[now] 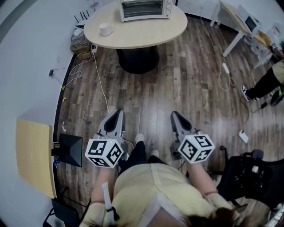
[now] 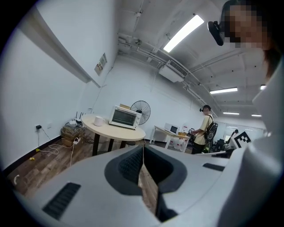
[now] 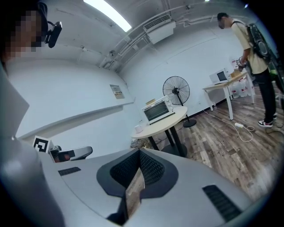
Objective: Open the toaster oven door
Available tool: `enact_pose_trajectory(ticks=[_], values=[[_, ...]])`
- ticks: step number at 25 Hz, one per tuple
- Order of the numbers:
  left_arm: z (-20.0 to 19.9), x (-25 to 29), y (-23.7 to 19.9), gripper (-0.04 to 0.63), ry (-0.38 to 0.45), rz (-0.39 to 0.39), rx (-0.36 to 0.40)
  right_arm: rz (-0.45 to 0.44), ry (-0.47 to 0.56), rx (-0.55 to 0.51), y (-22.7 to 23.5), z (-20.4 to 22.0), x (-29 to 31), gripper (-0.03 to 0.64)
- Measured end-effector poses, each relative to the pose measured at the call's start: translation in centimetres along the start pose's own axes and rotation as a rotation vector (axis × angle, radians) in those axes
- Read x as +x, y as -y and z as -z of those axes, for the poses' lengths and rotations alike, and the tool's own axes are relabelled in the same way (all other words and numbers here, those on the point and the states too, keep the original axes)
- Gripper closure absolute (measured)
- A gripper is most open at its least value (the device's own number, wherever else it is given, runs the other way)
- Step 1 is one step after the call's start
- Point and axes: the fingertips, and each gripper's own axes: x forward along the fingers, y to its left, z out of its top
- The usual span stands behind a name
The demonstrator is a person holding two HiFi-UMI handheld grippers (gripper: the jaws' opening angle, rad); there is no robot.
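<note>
A white toaster oven (image 1: 145, 9) stands with its door closed at the back of a round table (image 1: 137, 31), far ahead of me; it also shows small in the left gripper view (image 2: 124, 117) and in the right gripper view (image 3: 157, 109). Both grippers hang low in front of my body, well short of the table. The left gripper (image 1: 119, 112) is shut with nothing in it, its tips meeting (image 2: 142, 147). The right gripper (image 1: 174, 114) is shut and empty too, jaws together (image 3: 139, 152).
A white mug (image 1: 105, 29) sits on the table's left side. Cables and a power strip (image 1: 94, 48) lie on the wood floor left of the table. A person (image 1: 266, 82) stands at the right by a white desk (image 1: 235, 26). A black chair (image 1: 250, 175) is at my right.
</note>
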Motion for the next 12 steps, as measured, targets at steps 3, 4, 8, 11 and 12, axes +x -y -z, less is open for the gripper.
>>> enact_pose_trajectory(ticks=[3,4,8,11,12], values=[[-0.6,1.7,-1.3,0.588,-0.010,-0.002,0.011,0.000,0.013,-0.009,-0.2,-1.5,2.3,0.614],[-1.0,2.2,-1.8,0.589,-0.010,0.001,0.012,-0.002,0.018,-0.010,-0.4,-2.1,3.1,0.614],[-2.5,4.2,-3.8,0.591,0.002,0.023,-0.030,-0.014,0.031,-0.044,-1.1,-4.8,6.5,0.614],[-3.3,5.6,-5.2,0.591,0.009,0.039,-0.054,-0.006,0.039,-0.068,-1.4,-6.5,8.7,0.614],[-3.6,6.0,-5.7,0.591,0.008,0.045,-0.056,-0.006,0.040,-0.073,-1.5,-7.0,9.5,0.614]])
